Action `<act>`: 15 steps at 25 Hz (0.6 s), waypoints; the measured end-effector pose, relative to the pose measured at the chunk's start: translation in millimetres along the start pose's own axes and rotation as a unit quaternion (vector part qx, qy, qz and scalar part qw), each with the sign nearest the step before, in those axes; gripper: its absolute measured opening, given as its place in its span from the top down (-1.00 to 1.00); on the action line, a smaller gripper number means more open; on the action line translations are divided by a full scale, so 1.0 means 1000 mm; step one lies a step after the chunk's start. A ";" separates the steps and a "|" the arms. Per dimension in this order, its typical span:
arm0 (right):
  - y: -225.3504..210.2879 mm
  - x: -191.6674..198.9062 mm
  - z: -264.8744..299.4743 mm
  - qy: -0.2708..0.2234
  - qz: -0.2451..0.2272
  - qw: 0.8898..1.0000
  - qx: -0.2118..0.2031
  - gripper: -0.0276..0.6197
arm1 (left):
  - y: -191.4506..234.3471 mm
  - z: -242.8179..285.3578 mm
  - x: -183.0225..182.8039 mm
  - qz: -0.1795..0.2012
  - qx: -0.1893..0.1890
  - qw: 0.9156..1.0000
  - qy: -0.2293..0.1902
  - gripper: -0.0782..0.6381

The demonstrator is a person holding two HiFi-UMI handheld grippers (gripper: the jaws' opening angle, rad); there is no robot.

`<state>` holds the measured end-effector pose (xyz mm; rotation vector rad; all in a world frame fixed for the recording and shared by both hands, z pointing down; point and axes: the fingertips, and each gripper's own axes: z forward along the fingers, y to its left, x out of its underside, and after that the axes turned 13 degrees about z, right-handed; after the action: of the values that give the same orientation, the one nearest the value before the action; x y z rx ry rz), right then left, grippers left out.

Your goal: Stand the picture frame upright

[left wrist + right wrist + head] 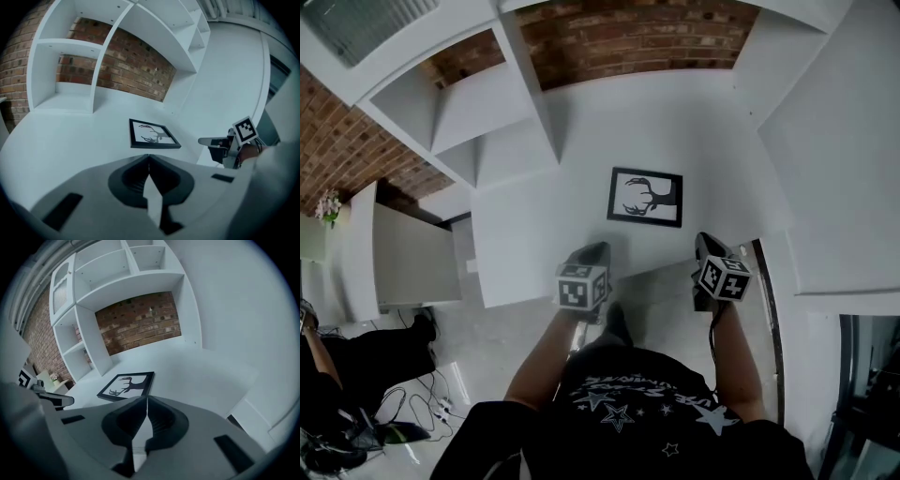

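So basically nothing's done yet on this one. The black rectangular picture frame [645, 197] with the deer silhouette print is lying flat on its back on the white table [572, 159]. It's roughly midway between the left and right edges and a bit nearer the front edge than the brick wall [628, 42] behind. It needs to end up standing, and right now it's as flat as it gets.

The left gripper [598, 249] and right gripper [701, 240] both hover at the front edge of the table, short of the frame and not touching it. The left gripper's fingers [129, 180] are pressed together with nothing between them. Same story for the right one's fingers [122, 423]: closed on nothing.

My read is that this is just the approach. The whole job is left: get to the frame, lift one edge off the table, tip it up, and leave it standing on its own. Can't tell if it has a back stand, the underside is hidden
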<state>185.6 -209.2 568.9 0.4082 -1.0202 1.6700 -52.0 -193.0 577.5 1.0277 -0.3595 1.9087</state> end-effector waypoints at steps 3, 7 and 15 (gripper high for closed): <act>0.003 -0.005 0.009 0.012 -0.004 1.000 0.007 0.86 | 0.007 0.010 -0.002 0.003 0.011 1.000 -0.002 0.73; 0.004 0.002 0.014 0.035 -0.007 0.999 0.009 0.87 | 0.007 0.015 0.000 0.001 0.019 1.000 0.006 0.73; 0.006 -0.002 0.029 0.058 -0.029 0.998 -0.011 0.86 | 0.011 0.012 -0.002 -0.011 -0.002 1.000 0.005 0.73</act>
<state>174.9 -233.8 581.9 0.3199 -0.9311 1.6104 -54.3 -207.4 584.6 1.0162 -0.3454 1.8929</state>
